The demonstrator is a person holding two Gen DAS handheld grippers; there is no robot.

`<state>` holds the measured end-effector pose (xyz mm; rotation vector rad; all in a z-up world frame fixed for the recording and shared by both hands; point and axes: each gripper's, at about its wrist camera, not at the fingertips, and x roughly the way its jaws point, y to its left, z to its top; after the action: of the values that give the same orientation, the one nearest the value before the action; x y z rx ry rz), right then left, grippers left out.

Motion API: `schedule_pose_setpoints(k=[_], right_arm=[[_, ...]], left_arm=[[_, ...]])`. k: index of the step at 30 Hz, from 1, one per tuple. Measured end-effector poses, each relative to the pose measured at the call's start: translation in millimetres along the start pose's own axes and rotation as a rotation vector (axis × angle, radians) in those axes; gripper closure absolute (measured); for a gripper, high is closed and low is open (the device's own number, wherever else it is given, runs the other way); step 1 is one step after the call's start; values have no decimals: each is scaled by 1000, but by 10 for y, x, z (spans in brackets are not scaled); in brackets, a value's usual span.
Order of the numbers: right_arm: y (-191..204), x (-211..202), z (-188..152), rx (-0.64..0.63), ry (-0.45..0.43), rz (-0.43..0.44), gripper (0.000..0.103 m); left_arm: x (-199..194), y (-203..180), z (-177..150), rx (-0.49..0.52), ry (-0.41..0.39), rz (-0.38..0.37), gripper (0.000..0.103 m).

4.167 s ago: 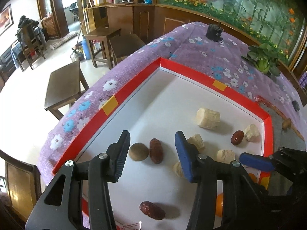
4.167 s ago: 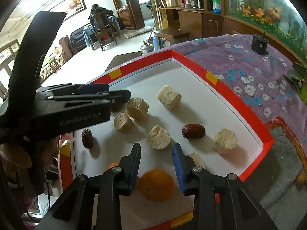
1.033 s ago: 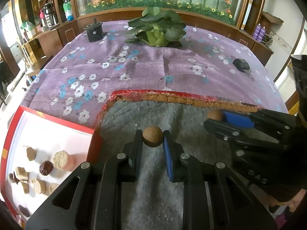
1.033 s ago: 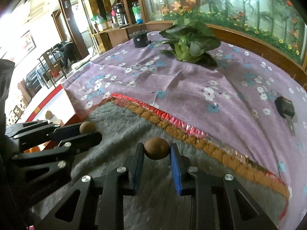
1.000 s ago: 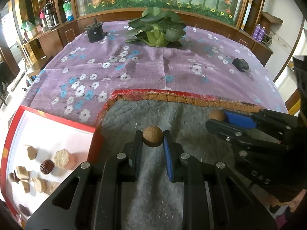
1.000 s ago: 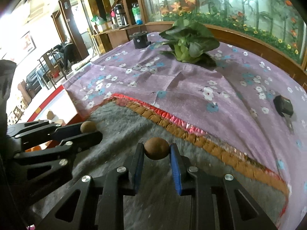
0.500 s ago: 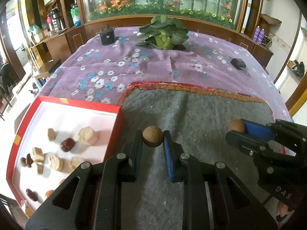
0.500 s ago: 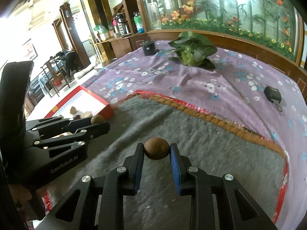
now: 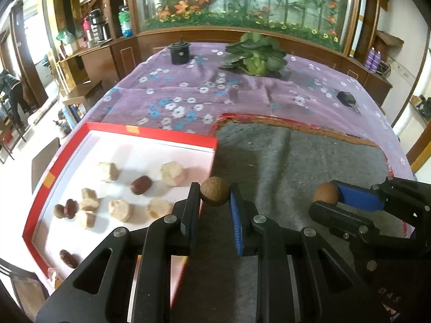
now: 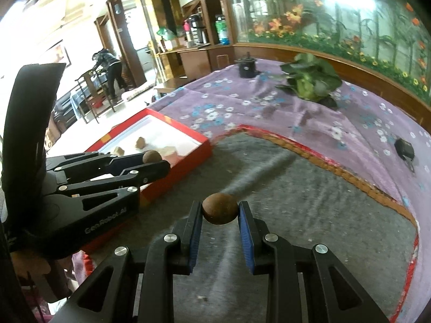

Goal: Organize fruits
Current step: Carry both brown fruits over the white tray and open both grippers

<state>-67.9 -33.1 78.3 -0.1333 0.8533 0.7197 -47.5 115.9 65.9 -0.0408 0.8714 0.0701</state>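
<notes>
Fruit filled both my claws: my left gripper (image 9: 215, 194) squeezed a rough brown ball (image 9: 214, 194), my right gripper (image 10: 220, 212) a smooth brown one (image 10: 219, 212), over the grey mat (image 9: 296, 161) beside the red tray (image 9: 150, 132).

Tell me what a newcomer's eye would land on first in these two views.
First, the two small round brown fruits pinched at the fingertips: one in the left gripper and one in the right gripper, both above the grey felt mat. Next, the red-rimmed white tray to the left of the mat, strewn with pale chunks and dark red dates.
</notes>
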Motion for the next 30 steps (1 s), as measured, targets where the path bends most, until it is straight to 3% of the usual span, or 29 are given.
schedule_pose_setpoints(k=[19, 30], right_arm=[[606, 298, 254, -113, 29, 71, 77], [839, 674, 356, -148, 86, 99, 77]], left_arm=[[-102, 735, -104, -103, -9, 83, 83], [15, 1196, -240, -182, 35, 128, 83]])
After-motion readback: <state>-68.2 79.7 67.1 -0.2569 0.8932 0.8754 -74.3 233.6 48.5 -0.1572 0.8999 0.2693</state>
